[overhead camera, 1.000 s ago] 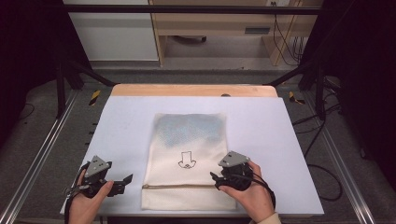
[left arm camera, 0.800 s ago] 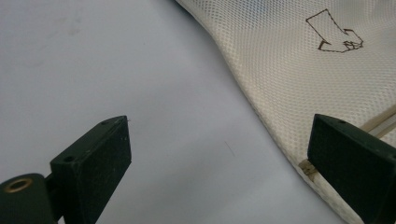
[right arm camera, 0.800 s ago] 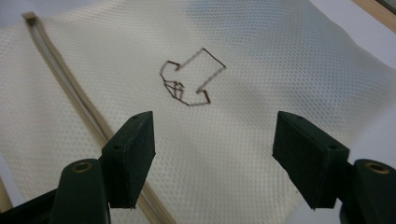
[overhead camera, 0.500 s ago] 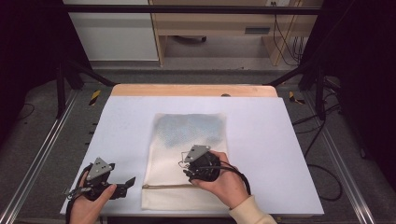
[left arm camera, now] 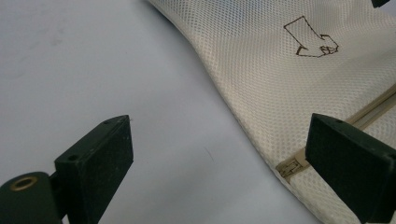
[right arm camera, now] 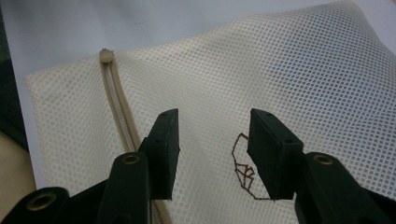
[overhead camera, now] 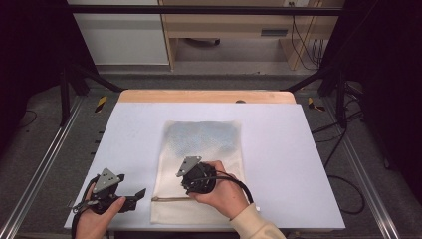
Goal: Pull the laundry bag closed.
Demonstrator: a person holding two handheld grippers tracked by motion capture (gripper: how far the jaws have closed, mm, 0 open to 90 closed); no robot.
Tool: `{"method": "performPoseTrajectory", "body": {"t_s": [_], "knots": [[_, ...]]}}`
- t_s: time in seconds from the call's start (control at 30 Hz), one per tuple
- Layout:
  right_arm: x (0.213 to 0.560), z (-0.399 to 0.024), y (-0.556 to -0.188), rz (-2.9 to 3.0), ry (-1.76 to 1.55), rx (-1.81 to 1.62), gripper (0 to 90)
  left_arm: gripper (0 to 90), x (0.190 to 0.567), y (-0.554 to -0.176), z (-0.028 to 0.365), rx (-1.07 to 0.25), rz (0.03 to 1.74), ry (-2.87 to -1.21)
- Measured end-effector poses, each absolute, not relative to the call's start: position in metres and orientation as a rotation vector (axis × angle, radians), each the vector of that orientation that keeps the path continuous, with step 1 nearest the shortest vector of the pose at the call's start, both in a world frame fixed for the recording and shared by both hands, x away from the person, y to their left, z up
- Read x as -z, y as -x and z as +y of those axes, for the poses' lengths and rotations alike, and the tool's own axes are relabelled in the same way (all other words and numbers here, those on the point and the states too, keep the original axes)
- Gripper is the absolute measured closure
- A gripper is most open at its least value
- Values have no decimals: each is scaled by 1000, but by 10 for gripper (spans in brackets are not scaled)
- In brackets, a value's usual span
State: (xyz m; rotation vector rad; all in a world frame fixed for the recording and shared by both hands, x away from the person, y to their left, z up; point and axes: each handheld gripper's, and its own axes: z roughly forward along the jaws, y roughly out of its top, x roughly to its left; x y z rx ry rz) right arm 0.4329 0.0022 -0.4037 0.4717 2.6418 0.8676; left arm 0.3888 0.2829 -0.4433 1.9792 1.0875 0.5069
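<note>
A cream mesh bag (overhead camera: pixel 204 149) lies flat in the middle of the white table (overhead camera: pixel 278 149), its zipper (overhead camera: pixel 171 199) running across near the front end. Brown line art of an arrow (left arm camera: pixel 310 42) is printed on the mesh bag (left arm camera: pixel 261 88). My left gripper (overhead camera: pixel 135 196) rests open on the table just left of the bag's front left corner, and the zipper (left arm camera: pixel 299 161) ends beside its right jaw. My right gripper (overhead camera: pixel 191 181) hovers open over the bag (right arm camera: pixel 303 74), its jaws on either side of bare mesh between the zipper (right arm camera: pixel 116 107) and the line art (right arm camera: pixel 245 172).
The table has a wooden strip (overhead camera: pixel 206 96) along its far edge. Metal rails (overhead camera: pixel 40 164) run down both sides on the floor. A wooden bench (overhead camera: pixel 239 30) and cables (overhead camera: pixel 303 40) stand beyond the table.
My right gripper has moved left from the bag's right edge to over the bag's lower middle. The left gripper has stayed put.
</note>
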Motion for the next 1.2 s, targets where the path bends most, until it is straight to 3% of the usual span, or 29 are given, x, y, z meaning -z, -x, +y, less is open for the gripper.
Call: {"method": "performPoseTrajectory", "body": {"t_s": [0.6, 0.9, 1.2], "knots": [[399, 19, -438, 2729, -419, -831, 700, 75, 445, -384, 274, -509, 1062, -2024], [404, 33, -439, 2775, -374, -867, 817, 76, 444, -371, 276, -513, 1048, -2017], [408, 45, -437, 2826, -318, -874, 849, 91, 443, -377, 281, -515, 1059, -2017]]}}
